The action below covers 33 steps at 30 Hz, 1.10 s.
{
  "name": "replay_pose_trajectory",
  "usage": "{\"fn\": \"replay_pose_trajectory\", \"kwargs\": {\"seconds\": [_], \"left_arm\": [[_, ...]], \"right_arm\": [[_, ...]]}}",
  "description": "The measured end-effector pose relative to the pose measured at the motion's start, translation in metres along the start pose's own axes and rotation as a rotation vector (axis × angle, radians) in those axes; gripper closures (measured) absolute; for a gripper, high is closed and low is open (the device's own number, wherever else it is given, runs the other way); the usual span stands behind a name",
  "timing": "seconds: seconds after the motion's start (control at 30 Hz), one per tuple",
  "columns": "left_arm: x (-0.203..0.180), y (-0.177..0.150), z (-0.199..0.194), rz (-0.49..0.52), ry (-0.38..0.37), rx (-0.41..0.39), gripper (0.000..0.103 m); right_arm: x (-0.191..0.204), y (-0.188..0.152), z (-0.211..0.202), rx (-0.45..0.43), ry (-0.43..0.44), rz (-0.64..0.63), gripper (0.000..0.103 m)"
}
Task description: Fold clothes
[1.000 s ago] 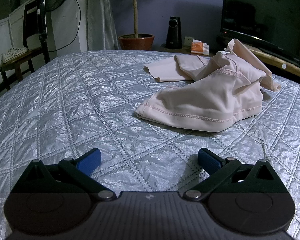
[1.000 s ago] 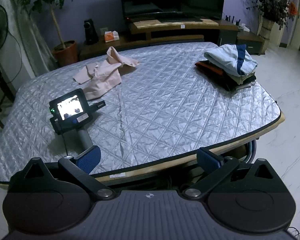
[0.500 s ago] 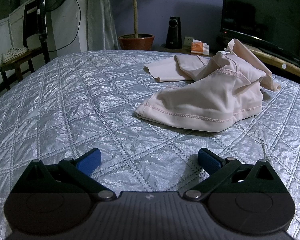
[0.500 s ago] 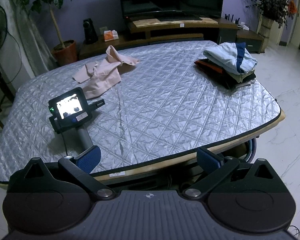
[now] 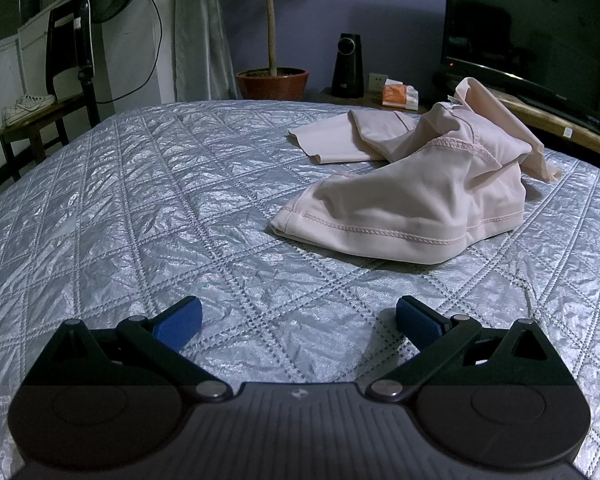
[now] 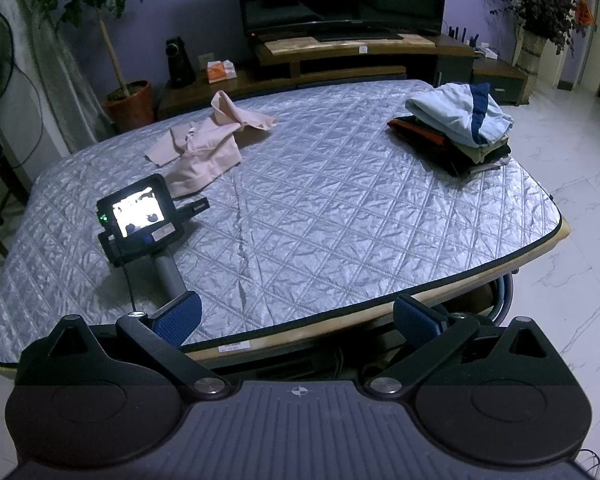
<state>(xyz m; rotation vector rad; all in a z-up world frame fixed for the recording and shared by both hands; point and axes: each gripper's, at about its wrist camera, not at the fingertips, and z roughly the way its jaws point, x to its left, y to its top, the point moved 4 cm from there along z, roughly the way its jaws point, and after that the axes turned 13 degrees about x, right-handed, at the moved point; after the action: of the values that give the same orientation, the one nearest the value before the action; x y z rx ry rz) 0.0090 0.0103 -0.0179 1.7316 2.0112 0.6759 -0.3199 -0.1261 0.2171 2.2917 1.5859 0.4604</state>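
Left tongs (image 5: 298, 322) gaping, pink garment (image 5: 412, 196) ahead-right, apart

Each claw, left (image 5: 299, 318) and right (image 6: 298, 318), has a dark ribbed body with two round discs, black angled link arms on silver pivot screws, and ridged blue pads (image 5: 179, 322). A small crosshair mark sits centred on the body.

On the table (image 6: 340, 208), a crumpled garment (image 6: 208, 148) lies near the far left edge, and a stack of folded clothes (image 6: 456, 128) sits at the far right corner. The left gripper (image 6: 140, 220) rests on the table before the garment, toward the near left edge.
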Motion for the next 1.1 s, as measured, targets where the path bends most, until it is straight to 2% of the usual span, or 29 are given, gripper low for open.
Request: {"fn": "replay_pose_trajectory", "kwargs": {"seconds": [1.1], "left_arm": [[-0.0001, -0.0001, -0.0008, 0.0, 0.0, 0.0, 0.0]], "right_arm": [[-0.0028, -0.0037, -0.0008, 0.003, 0.001, 0.01, 0.0]]}}
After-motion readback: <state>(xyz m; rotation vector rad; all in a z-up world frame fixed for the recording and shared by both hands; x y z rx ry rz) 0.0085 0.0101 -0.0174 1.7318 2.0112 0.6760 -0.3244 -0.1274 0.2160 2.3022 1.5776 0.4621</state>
